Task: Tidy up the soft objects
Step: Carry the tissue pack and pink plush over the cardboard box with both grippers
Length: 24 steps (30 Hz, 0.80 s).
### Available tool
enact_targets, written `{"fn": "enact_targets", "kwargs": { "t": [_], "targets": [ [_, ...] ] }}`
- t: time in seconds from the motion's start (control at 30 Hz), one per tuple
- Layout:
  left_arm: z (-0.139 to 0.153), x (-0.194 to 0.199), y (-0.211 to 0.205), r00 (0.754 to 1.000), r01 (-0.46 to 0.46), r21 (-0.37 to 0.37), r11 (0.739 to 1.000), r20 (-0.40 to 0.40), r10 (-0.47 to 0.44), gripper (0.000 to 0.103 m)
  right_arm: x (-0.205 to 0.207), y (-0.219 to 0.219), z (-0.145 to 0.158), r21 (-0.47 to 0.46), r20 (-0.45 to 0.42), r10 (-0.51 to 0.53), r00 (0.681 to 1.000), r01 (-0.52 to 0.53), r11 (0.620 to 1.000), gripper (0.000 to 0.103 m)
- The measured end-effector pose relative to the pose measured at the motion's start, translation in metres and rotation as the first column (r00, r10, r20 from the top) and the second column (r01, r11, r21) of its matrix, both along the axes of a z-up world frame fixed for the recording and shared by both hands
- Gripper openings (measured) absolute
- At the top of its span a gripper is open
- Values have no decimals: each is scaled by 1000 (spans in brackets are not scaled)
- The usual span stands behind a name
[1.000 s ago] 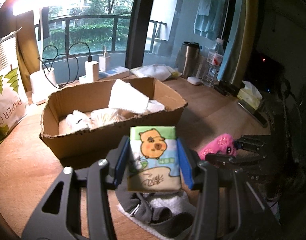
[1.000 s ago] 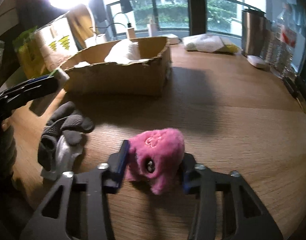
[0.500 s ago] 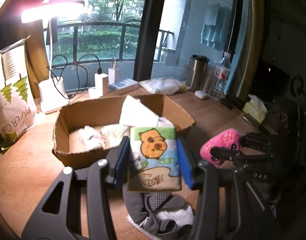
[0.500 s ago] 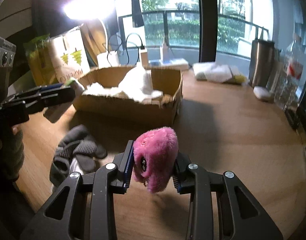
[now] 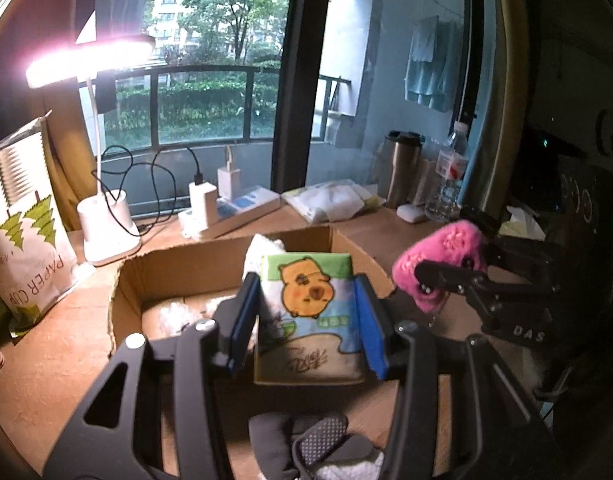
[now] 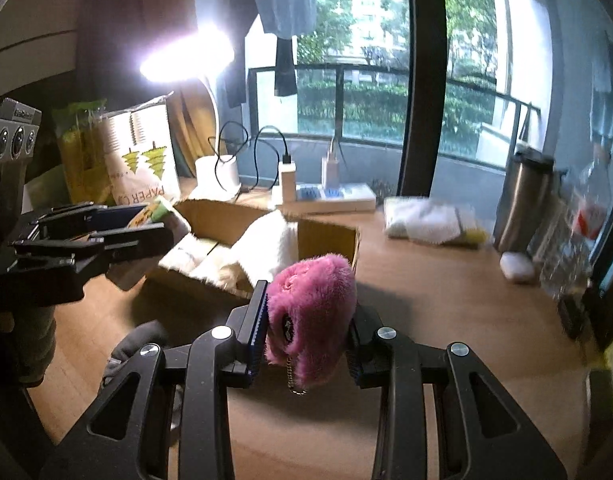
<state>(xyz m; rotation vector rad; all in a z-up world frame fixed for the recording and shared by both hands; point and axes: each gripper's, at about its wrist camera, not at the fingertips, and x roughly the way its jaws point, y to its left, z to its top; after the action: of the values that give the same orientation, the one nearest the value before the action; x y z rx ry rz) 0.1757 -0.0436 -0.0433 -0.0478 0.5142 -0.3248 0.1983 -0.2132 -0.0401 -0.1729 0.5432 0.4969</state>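
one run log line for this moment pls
left gripper: shut on tissue pack | right gripper: shut on pink plush | both lifted near cardboard box | gloves on table

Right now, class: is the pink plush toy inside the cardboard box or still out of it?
Out. The pink plush toy is clamped in the right gripper, held in the air just outside the cardboard box.
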Motion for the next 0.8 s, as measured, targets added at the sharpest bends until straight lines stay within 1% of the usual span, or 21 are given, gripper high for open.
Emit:
{"fn": "enact_targets", "kwargs": {
  "t": [0.13, 0.23, 0.3, 0.43, 0.53, 0.6, 0.73, 0.8],
  "targets": [
    [5, 4, -2, 1000, -9, 3, 1000, 19, 9, 48, 10, 3, 10, -3, 38, 7, 999, -7, 1000, 35],
    [8, 10, -1, 999, -19, -1, 1000, 36, 19, 48, 17, 5, 13, 2, 51, 13, 999, -13, 1000, 35],
    [11, 17, 1, 999, -19, -19, 1000, 47, 20, 48, 22, 8, 15, 6, 55, 22, 998, -22, 1000, 35],
    [18, 37, 6, 999, -18, -62, 998, 40, 20, 48, 33, 11, 16, 14, 56, 26, 998, -26, 1000, 35],
    [22, 45, 8, 998, -29, -79, 996, 53, 33, 48, 38, 11, 21, 19, 67, 19, 998, -20, 1000, 35],
    [23, 49, 10, 997, -38, -81, 996, 65, 44, 48, 40, 11, 25, 24, 74, 17, 997, -19, 1000, 35],
    [26, 53, 9, 993, -70, -54, 996, 96, 75, 48, 48, 15, 28, 24, 86, 16, 996, -18, 1000, 35],
    [27, 56, 11, 990, -87, -54, 995, 107, 93, 48, 53, 18, 28, 29, 88, 15, 996, -18, 999, 35]
  ]
}}
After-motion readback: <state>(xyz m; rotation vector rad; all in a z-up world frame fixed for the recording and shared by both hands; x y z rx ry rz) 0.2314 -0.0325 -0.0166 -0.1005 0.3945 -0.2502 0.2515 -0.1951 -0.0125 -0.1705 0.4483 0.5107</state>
